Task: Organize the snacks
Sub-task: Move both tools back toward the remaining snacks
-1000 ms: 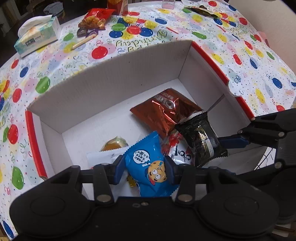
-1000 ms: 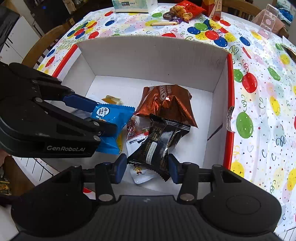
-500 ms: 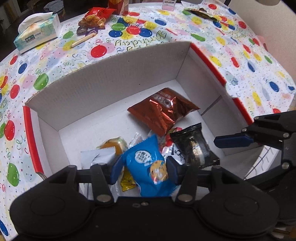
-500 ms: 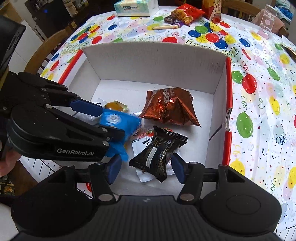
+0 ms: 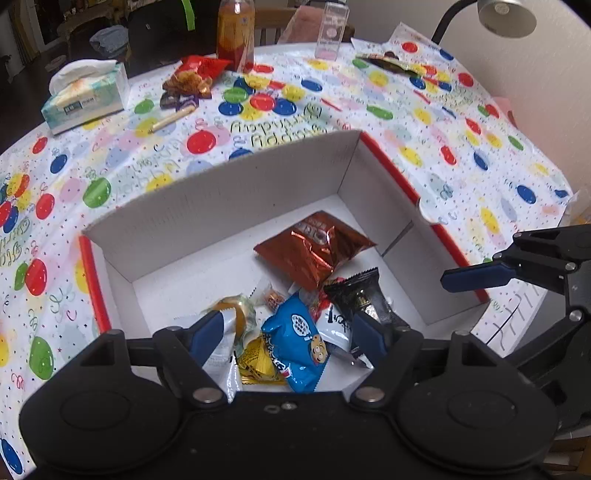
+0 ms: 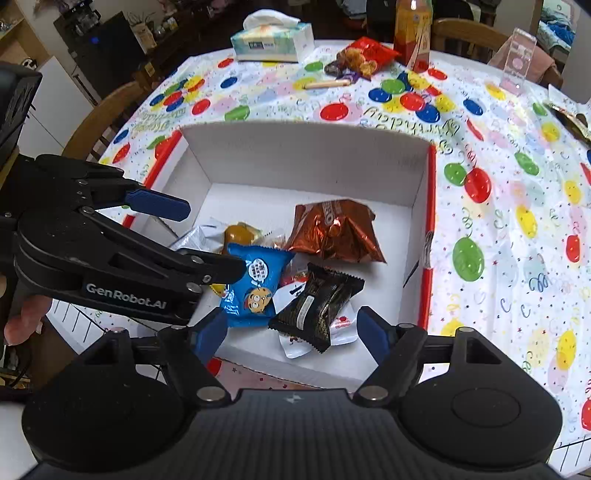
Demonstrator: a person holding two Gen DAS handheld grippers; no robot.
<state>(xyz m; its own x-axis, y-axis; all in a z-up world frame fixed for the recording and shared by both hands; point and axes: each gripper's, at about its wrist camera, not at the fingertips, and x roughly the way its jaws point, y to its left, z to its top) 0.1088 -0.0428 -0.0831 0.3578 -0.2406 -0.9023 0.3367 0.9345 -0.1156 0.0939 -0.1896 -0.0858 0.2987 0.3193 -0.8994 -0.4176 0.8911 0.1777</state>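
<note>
1. Snacks lie heaped on the floor of the white box (image 5: pixel 236 192) in front of me: blue cookie packet (image 5: pixel 295 339), black packet (image 5: pixel 360 295) just right of it, copper foil bag (image 5: pixel 314 251) further back, yellow packet (image 5: pixel 256 363) tucked under the blue one
2. My left gripper (image 5: pixel 291 334) has its fingers spread wide above the heap, pinching nothing; the blue packet shows between them
3. My right gripper (image 6: pixel 291 330) is spread too, empty, with the black packet (image 6: pixel 317 302) lying in the box between its fingers
4. Beyond the box, on the balloon-print cloth (image 5: pixel 424 122) of the desk, I see a tissue box (image 5: pixel 85 98), an open red snack bag (image 5: pixel 195 72) and an orange bottle (image 5: pixel 235 29)
</note>
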